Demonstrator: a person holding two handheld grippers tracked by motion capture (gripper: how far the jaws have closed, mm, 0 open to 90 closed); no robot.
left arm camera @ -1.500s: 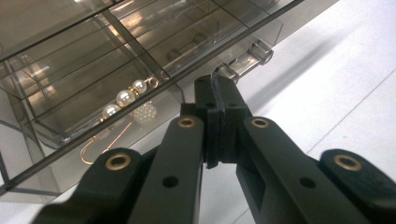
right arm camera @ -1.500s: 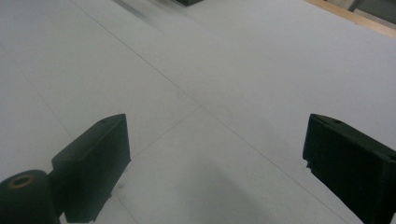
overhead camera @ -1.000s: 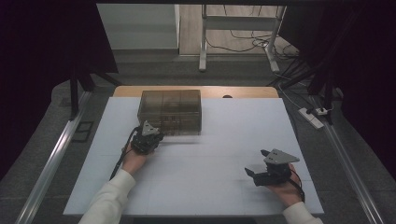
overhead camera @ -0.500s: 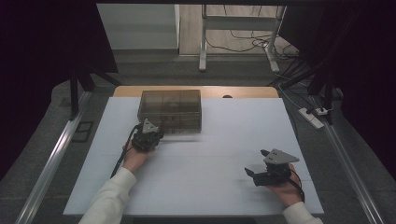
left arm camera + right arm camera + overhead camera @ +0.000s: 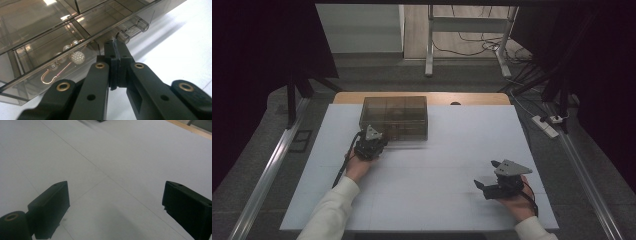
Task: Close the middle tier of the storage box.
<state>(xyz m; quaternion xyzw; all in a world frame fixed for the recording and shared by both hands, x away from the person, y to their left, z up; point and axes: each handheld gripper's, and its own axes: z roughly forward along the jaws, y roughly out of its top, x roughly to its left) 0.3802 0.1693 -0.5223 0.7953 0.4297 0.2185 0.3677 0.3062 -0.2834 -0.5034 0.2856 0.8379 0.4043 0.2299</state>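
Note:
A smoky clear plastic organiser box with several compartments stands at the back left of the white table. In the left gripper view its low drawer holds pearl earrings and a gold hook. My left gripper is shut, its tips right at the box's front, just under the left end of the clear drawer handle. I cannot tell whether they touch it. My right gripper rests open low over bare table at the front right, nothing between its jaws.
A wooden strip edges the table behind the box. A white power strip lies on the floor to the right, and a metal rail runs along the left side.
The left gripper has edged slightly toward the box, whose front looks pushed back a little. The right gripper has not moved.

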